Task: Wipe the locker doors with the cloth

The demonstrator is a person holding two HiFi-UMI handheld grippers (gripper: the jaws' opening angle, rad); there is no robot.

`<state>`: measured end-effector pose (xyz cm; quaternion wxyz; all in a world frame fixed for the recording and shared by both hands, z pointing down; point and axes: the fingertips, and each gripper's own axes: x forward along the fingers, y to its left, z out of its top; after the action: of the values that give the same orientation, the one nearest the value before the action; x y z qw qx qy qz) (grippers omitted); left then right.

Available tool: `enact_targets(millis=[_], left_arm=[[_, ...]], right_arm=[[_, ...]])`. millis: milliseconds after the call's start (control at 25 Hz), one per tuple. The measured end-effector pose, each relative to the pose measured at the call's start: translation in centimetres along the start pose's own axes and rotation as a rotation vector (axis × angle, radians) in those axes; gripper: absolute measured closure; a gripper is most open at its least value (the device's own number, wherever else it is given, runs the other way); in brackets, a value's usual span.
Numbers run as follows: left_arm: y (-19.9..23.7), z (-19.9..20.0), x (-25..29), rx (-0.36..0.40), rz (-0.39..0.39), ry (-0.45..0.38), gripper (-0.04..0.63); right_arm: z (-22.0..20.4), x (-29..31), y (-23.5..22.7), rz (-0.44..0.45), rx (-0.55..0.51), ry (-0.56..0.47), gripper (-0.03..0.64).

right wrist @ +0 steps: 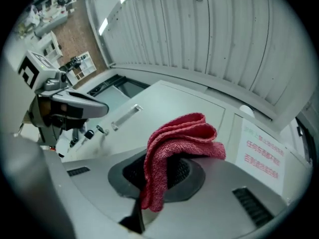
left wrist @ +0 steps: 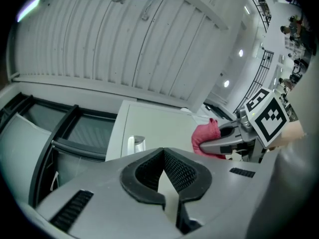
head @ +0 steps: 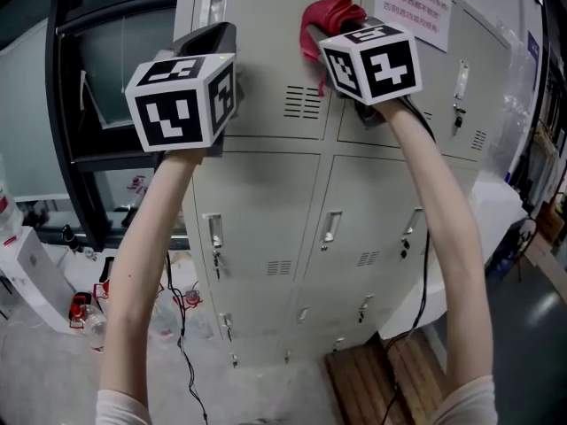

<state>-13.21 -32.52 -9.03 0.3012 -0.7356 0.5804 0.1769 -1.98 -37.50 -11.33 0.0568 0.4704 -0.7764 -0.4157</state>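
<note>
Beige-grey lockers fill the head view. My right gripper is raised to the top row and is shut on a red cloth, which lies against an upper door beside the vent slots. In the right gripper view the cloth drapes over the jaws of the right gripper. My left gripper is held up at the upper-left door, below its handle. In the left gripper view the tips of the left gripper meet with nothing between them, and the cloth shows to the right.
A white notice with red print is stuck on the upper right door. A dark window frame stands left of the lockers. Clutter and cables lie on the floor at lower left, a wooden pallet at the bottom right.
</note>
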Motion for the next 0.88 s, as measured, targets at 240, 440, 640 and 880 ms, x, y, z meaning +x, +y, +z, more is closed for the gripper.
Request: enact_targets(millis=[240,440,640,880], left_arm=[[1.3,-1.8,-3.9,0.112,0.044,0.020,0.578],[3.2,-3.1,-6.1,0.079,0.054,0.057,0.579],[4.2,-4.2,-7.3,0.064,0.069,0.073,0.578],[3.7,-6.0,-7.3,0.021,0.045,0.092,0.578]], right_arm=[[1.5,2.3,7.7,0.134,0.005,-0.064,0.575],[1.8,4.4,12.0,0.206,0.039,-0.077,0.575],[1.3,5.3,14.5,0.219,0.064,-0.070,0.575],[0.5,5.6,14.5,0.207,0.055,-0.047,0.575]])
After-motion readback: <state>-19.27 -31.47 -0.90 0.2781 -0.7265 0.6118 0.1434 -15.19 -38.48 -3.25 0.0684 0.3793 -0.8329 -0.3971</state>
